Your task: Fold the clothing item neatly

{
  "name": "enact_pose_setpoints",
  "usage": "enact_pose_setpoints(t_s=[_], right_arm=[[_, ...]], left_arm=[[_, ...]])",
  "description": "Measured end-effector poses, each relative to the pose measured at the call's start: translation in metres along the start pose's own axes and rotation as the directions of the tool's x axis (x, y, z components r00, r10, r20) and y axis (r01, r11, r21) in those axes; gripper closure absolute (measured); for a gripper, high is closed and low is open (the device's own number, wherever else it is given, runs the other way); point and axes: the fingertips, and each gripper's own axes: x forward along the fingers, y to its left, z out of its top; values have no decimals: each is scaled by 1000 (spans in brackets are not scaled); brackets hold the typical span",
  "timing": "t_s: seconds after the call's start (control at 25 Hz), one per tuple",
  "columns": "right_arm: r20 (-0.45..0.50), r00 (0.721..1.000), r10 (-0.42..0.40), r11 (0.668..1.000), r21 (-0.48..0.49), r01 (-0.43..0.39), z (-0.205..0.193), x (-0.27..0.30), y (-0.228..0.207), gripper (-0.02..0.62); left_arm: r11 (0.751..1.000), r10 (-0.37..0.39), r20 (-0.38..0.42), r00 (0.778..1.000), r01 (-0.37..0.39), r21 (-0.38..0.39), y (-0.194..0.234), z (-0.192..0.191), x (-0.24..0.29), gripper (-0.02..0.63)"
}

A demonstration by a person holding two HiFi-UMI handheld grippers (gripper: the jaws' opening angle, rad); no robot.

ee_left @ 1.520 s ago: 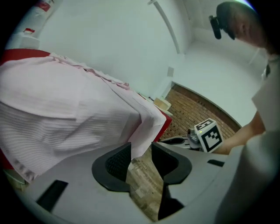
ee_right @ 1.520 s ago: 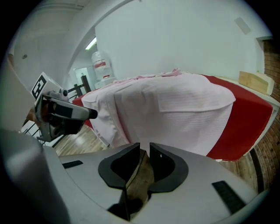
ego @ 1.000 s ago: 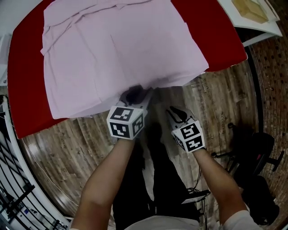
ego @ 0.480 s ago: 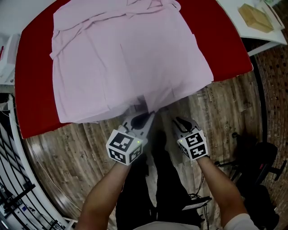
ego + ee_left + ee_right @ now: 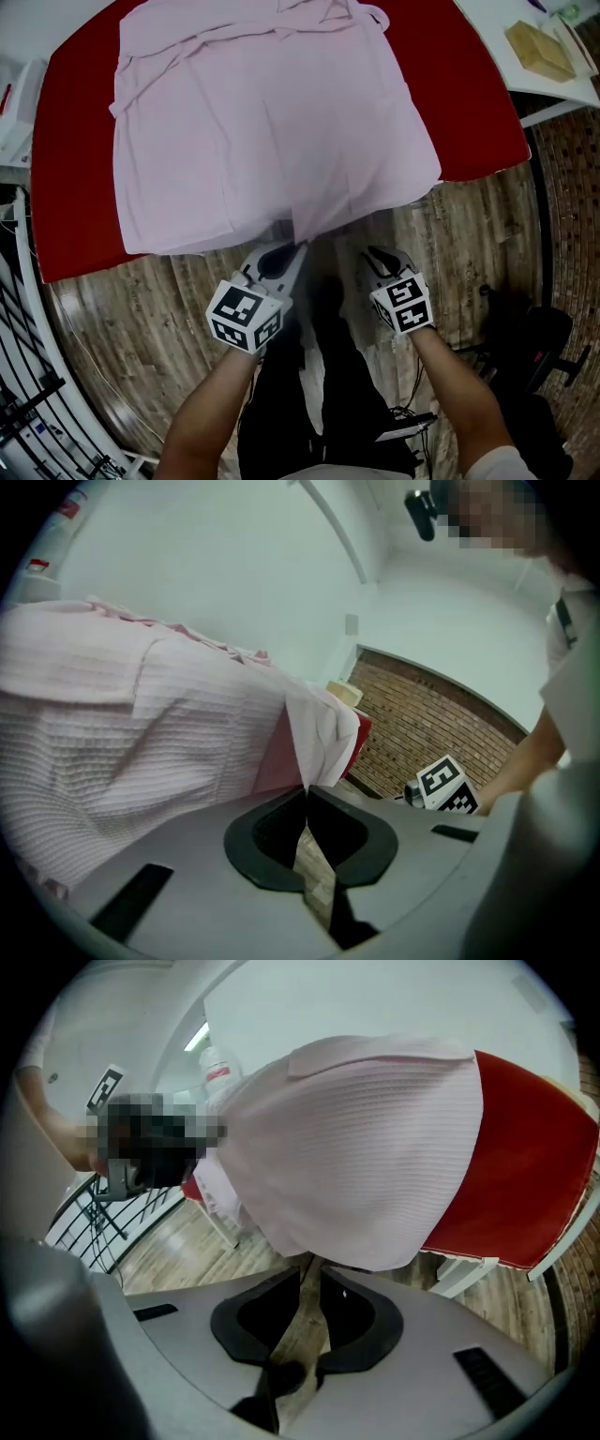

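A pink shirt (image 5: 272, 122) lies spread flat on the red surface (image 5: 70, 178). Its collar end is at the far side. Its bottom edge hangs a little over the near side, above the wood floor (image 5: 131, 319).

Our left tongs (image 5: 292, 248) are at that bottom edge, near its middle. They are squeezed tight together, and a small bit of the pink cloth is pinched between the tips. In the left gripper view we see the cloth come up out of the closed tips like a little tent and run back to the rest of the shirt. The edge makes a point where the tongs hold it.

Our right tongs (image 5: 382, 255) are just beside the left ones, out over the floor. There is only a thin gap between their tips, and we see the floor through it. Nothing is in the gap. The shirt's bottom edge is near these tongs, a bit ahead of the tips, and in the head view it does not touch them. Both tongs point toward the shirt.
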Motion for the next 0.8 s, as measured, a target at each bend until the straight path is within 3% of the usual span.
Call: enact_pose_setpoints(t_s=[0.28,0.6,0.8], right_arm=[[-25,999,-28,999,-24,28,-5,-2,-24,546],[-24,997,-75,995,-68,73,7,-11,-76,546],[-47,995,-83,991,-109,77,9,-11,-106,546]], left_arm=[[1000,26,20,999,-26,-9,15,-3,9,595],[999,30,-8,1000,-30,-27,34,-43,-27,587],[991,123,-69,990,-126,-49,72,-76,-68,565]])
